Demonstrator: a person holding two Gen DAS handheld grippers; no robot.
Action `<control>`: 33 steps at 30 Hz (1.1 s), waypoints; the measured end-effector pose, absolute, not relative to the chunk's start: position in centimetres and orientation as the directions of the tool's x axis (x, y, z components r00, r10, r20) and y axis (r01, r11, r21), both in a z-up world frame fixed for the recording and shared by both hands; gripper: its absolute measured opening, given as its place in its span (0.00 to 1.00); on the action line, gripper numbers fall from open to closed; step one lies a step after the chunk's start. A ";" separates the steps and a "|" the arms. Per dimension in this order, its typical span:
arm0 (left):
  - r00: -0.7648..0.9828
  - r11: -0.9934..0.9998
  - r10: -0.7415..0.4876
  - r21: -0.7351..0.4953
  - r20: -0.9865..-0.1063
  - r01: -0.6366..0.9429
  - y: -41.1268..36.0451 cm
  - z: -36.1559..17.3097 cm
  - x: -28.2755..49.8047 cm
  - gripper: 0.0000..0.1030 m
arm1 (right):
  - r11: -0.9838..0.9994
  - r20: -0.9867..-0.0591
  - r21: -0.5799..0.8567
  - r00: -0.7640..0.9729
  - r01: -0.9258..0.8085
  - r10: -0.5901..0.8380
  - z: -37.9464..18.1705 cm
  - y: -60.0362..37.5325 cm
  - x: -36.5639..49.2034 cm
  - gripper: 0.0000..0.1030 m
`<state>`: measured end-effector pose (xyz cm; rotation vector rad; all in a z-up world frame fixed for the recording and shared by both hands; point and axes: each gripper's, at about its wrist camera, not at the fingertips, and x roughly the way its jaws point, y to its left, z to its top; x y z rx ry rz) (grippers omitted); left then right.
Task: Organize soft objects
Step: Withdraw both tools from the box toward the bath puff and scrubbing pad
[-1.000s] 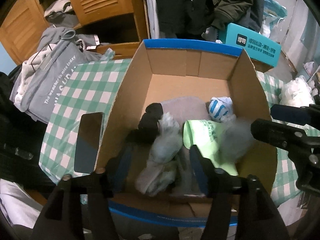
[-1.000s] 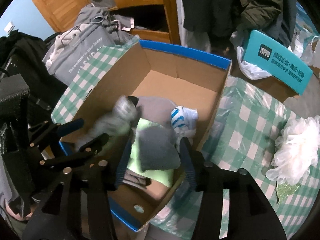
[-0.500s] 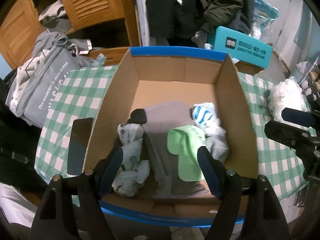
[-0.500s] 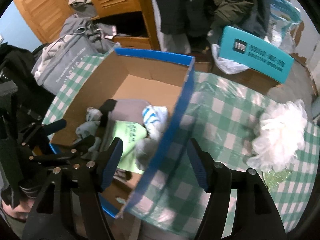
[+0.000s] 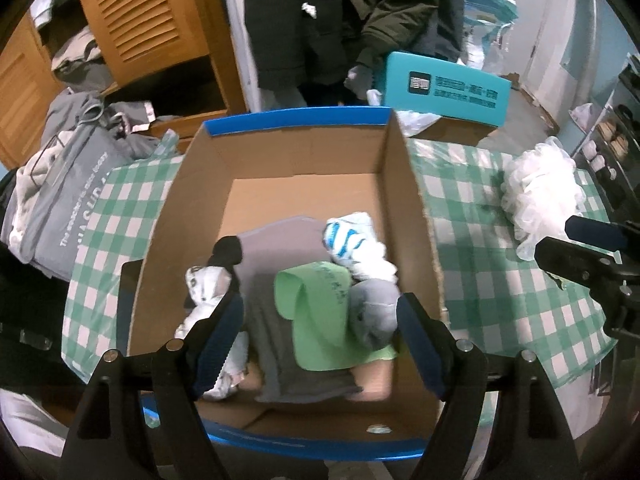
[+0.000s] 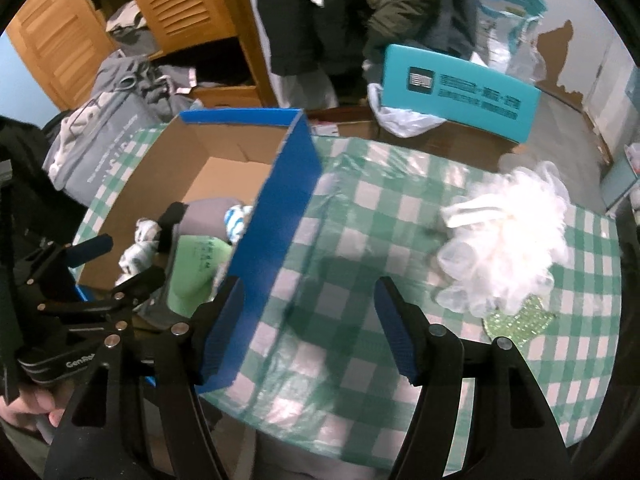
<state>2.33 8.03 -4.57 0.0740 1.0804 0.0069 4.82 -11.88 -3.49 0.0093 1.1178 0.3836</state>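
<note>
Landmark: the cardboard box [image 5: 404, 184] with blue-edged flaps, standing open on the green-checked tablecloth [image 5: 480, 248].

Left of the box, a heap of grey clothing [image 5: 68, 184] lies at the cloth's edge, and a dark flat panel [image 5: 128, 304] rests against the box's left wall.

Inside the box, from left to right: a white-and-grey sock bundle [image 5: 208, 292] against the left wall, with a black sock [image 5: 228, 250] just behind it; a folded grey garment [image 5: 280, 280] across the centre of the floor; a light-green cloth [image 5: 320, 312] lying on that garment; a grey sock ball [image 5: 374, 308] touching the green cloth's right edge; and a blue-and-white striped sock [image 5: 348, 242] behind the grey ball, near the right wall.

The left gripper [image 5: 320, 340] hangs above the near end of the box. Its jaws are spread wide and carry nothing; one finger is over the white-and-grey bundle, the other over the grey ball.

Right of the box, the right gripper [image 6: 308, 328] is above bare tablecloth, jaws also spread wide and carrying nothing; its left finger is just beside the box's blue outer wall [image 6: 276, 232]. Further right, well apart from the box, a white mesh bath pouf [image 6: 508, 248] rests on the cloth, partly covering a green glittery item [image 6: 520, 322]. Behind the box, to the right, stands a teal carton [image 6: 456, 92].
</note>
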 end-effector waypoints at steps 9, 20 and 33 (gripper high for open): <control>0.474 0.993 0.018 0.072 -0.880 0.095 4.7 -4.4 2.7 0.78 | 0.953 -0.875 0.199 0.396 -0.226 0.277 -3.9 -15.9 4.6 0.65; 0.465 0.982 0.008 0.096 -0.885 0.165 1.0 -4.6 2.8 0.78 | 0.970 -0.885 0.208 0.399 -0.125 0.241 -5.1 -21.0 4.3 0.65; 0.445 0.969 -0.011 0.100 -0.895 0.224 -3.2 -5.4 3.6 0.78 | 0.985 -0.907 0.169 0.389 -0.021 0.164 -7.4 -26.4 4.6 0.65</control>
